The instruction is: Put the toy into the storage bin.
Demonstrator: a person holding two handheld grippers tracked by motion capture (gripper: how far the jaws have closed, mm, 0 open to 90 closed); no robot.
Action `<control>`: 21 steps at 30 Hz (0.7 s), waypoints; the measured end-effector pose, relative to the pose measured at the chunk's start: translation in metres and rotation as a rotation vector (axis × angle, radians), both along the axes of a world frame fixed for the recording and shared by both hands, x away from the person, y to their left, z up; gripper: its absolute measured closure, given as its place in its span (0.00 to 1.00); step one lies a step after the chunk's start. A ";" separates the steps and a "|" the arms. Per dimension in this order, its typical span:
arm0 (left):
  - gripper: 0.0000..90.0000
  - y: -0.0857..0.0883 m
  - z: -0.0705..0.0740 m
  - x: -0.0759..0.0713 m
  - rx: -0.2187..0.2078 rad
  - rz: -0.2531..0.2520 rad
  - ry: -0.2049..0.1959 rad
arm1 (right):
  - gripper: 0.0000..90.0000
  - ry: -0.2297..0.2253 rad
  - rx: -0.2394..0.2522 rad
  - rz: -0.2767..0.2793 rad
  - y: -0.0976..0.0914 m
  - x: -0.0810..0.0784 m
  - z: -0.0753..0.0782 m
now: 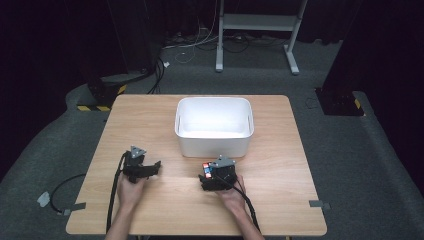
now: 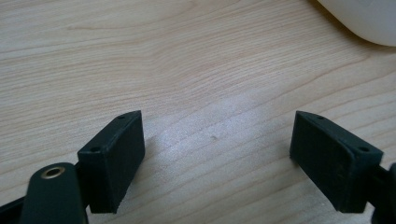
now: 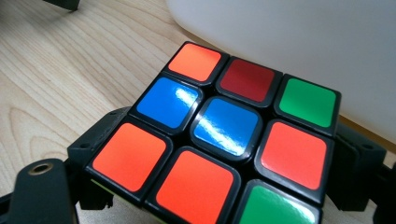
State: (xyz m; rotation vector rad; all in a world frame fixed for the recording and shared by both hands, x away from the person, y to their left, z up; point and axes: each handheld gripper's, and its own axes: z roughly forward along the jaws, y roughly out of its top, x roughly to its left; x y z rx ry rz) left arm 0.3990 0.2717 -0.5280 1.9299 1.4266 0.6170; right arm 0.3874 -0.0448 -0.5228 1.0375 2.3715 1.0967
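Note:
A Rubik's cube (image 3: 210,140), with orange, blue, red and green stickers on its top face, sits between the jaws of my right gripper (image 3: 224,156), which is shut on it. In the high view the cube (image 1: 205,169) is low over the wooden table (image 1: 280,165), just in front of the white bin (image 1: 212,142). My right gripper (image 1: 209,174) is held by the person's right hand. My left gripper (image 1: 153,169) rests near the table's left side. In its own view the left gripper (image 2: 217,137) is open over bare wood, with nothing between the jaws.
The white bin (image 3: 303,42) stands empty at the table's middle back; its corner (image 2: 364,18) is beyond the left gripper. Cables trail from both grippers off the front edge. Behind the table are a metal frame (image 1: 257,22), floor cables and dark stands.

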 end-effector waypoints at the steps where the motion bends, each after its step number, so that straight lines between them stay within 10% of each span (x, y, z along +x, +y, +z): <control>1: 0.20 0.000 0.000 0.000 0.000 0.000 0.000 | 0.17 0.001 0.000 0.002 0.000 0.000 0.000; 21: 0.20 0.000 0.000 0.000 0.001 0.000 0.000 | 0.18 -0.019 -0.008 0.021 -0.012 -0.006 0.008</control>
